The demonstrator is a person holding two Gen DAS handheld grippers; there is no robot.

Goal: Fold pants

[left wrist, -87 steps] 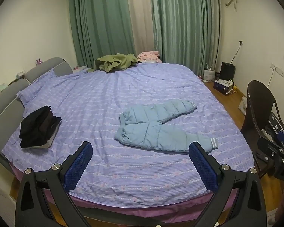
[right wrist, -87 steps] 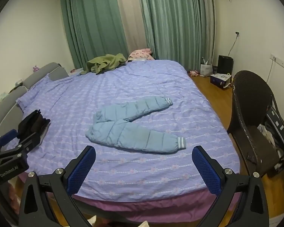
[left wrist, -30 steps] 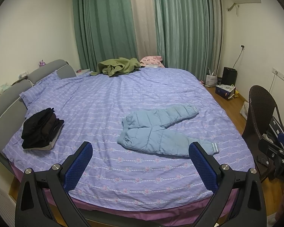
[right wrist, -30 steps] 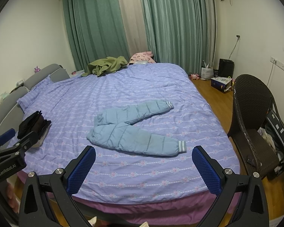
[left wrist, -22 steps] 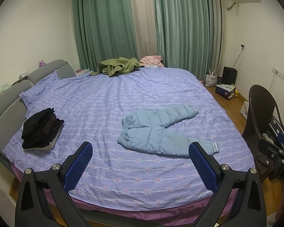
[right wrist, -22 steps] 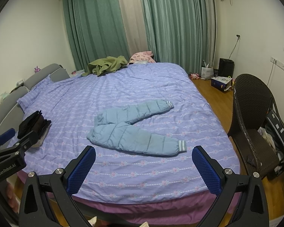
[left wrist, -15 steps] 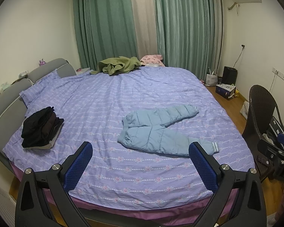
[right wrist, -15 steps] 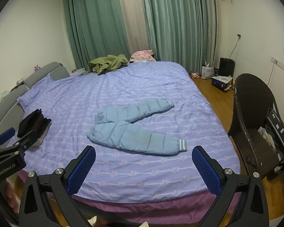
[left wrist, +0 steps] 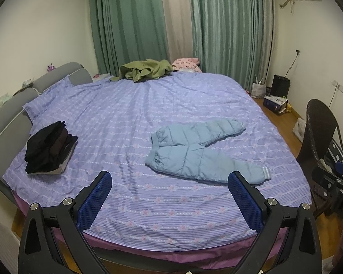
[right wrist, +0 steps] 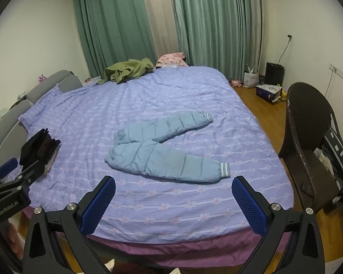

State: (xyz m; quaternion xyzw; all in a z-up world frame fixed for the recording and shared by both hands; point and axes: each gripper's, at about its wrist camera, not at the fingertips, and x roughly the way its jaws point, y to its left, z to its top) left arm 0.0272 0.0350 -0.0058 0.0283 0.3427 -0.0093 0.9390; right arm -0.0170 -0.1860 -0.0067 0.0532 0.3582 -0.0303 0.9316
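Pale blue padded pants (left wrist: 201, 150) lie unfolded near the middle of the bed (left wrist: 125, 118), legs splayed toward its right edge. I hold my left tool (left wrist: 169, 196) and right tool (right wrist: 171, 196) off the near edge, both spread wide and holding nothing. My worry: the puffy fabric may slip from a shallow pinch, or I snag the sheet too
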